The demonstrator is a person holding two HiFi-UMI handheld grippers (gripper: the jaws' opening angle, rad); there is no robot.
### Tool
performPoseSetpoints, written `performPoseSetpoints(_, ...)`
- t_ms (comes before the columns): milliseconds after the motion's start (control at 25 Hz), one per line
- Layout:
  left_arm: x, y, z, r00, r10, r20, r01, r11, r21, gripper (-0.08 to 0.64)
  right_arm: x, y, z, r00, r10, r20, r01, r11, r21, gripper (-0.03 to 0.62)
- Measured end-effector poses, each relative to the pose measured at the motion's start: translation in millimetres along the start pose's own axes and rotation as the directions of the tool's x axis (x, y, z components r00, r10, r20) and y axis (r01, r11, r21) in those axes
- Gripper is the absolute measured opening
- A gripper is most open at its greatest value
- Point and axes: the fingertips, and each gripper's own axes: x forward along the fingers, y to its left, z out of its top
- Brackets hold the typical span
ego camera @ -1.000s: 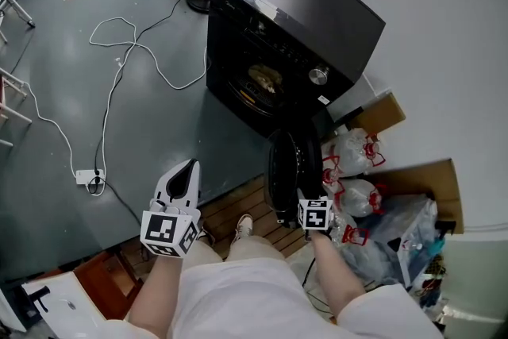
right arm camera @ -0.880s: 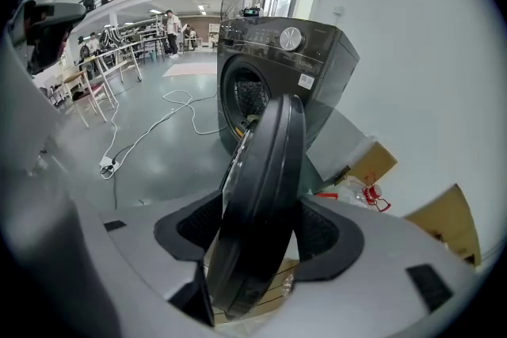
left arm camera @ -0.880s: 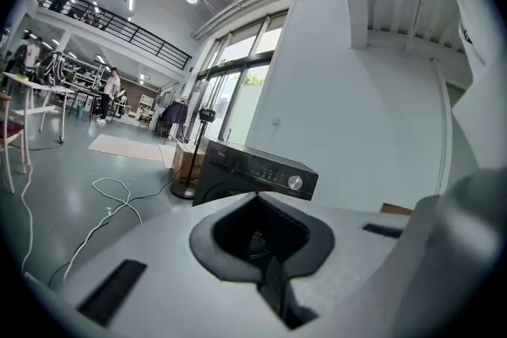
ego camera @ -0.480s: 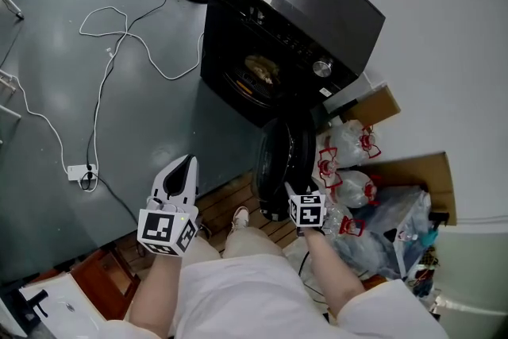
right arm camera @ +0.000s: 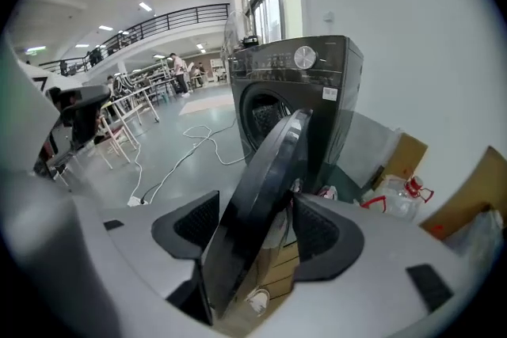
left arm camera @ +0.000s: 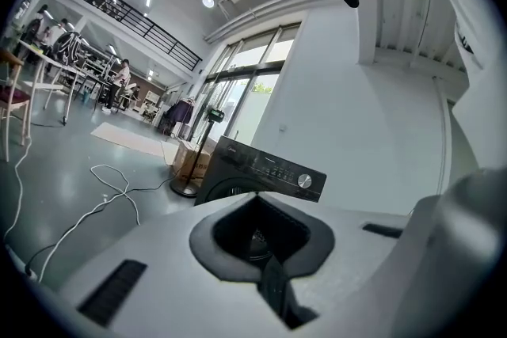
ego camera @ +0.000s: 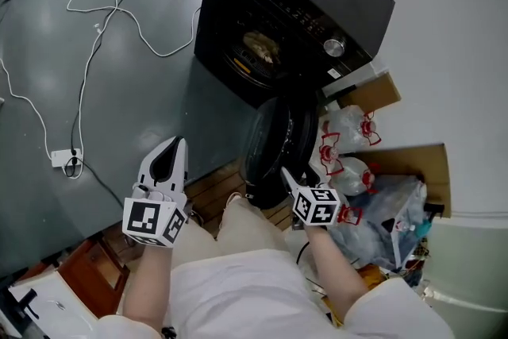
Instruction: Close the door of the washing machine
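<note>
A black front-loading washing machine (ego camera: 294,4) stands against the wall, laundry showing in its drum. Its round door (ego camera: 274,151) hangs open, swung out towards me. My right gripper (ego camera: 287,175) straddles the door's near rim; in the right gripper view the door (right arm camera: 261,194) stands edge-on between the jaws. These jaws have just been opening, and a slit of floor shows between the door and the right pad. My left gripper (ego camera: 171,151) hovers shut and empty to the left of the door, pointing at the machine (left arm camera: 265,170).
A white cable (ego camera: 103,4) loops over the grey floor to a power strip (ego camera: 63,159). Plastic bags and bottles (ego camera: 349,139) and cardboard (ego camera: 413,163) crowd the floor right of the door. Wooden boards (ego camera: 210,198) lie under my feet.
The door has swung to the left with my right gripper at its rim. My left gripper has sunk a little and drifted left.
</note>
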Motion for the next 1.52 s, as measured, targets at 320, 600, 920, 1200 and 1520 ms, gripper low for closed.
performPoseSetpoints(320, -9, 18, -20, 1.000, 0.003, 0.022, -0.002, 1.000, -0.022, 0.003, -15, 32, 20, 0.995, 0.075, 0.072, -0.058, 0.974, -0.219, 0.272)
performPoseSetpoints(600, -10, 35, -36, 0.999, 0.036, 0.015, -0.035, 0.999, -0.035, 0.003, -2, 83, 72, 0.982, 0.150, 0.119, 0.010, 0.580, -0.814, 0.292)
performPoseSetpoints(920, -10, 64, -47, 0.997, 0.062, 0.036, -0.060, 0.997, -0.045, 0.003, 37, 134, 85, 0.931, 0.340, -0.134, -0.230, 0.259, -0.938, 0.331)
performPoseSetpoints(1200, -14, 86, -61, 0.993, 0.098, 0.061, -0.092, 0.992, -0.080, 0.003, 72, 166, 97, 0.867, 0.422, -0.266, -0.401, 0.273, -0.874, 0.333)
performPoseSetpoints(1520, -20, 104, -79, 0.992, 0.115, 0.049, -0.109, 0.986, -0.123, 0.003, 85, 175, 114, 0.845, 0.447, -0.295, -0.450, 0.295, -0.843, 0.356)
